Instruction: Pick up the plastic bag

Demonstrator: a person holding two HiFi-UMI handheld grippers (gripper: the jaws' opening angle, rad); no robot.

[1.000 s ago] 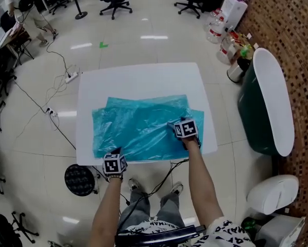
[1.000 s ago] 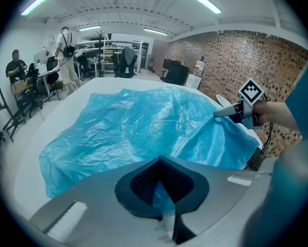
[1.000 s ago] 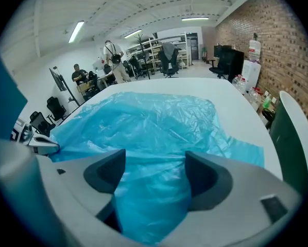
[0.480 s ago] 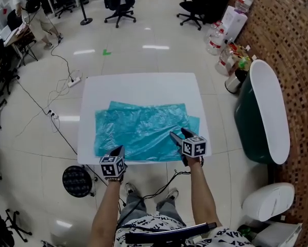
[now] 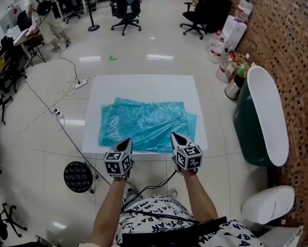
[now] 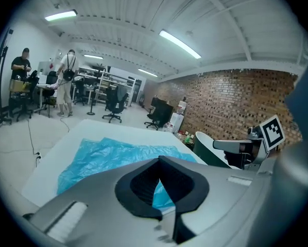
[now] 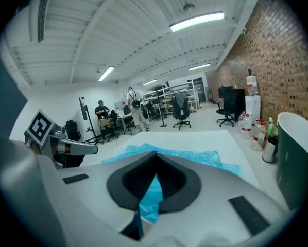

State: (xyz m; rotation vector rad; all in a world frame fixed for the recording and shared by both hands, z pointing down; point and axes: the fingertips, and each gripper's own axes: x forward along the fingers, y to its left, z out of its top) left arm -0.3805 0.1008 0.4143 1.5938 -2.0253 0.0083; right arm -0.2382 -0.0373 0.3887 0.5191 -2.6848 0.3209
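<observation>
On white table (image 5: 143, 86), blue plastic bag (image 5: 143, 122); glossy floor (image 5: 143, 40) around.

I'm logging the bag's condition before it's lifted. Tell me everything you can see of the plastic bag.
The plastic bag is thin, translucent teal film, crinkled and glossy, spread flat in overlapping layers across the white table, its near edge almost at the table's near edge. A strip of film shows between the shut jaws of the right claw; the left claw sits over that edge, contact unclear.
</observation>
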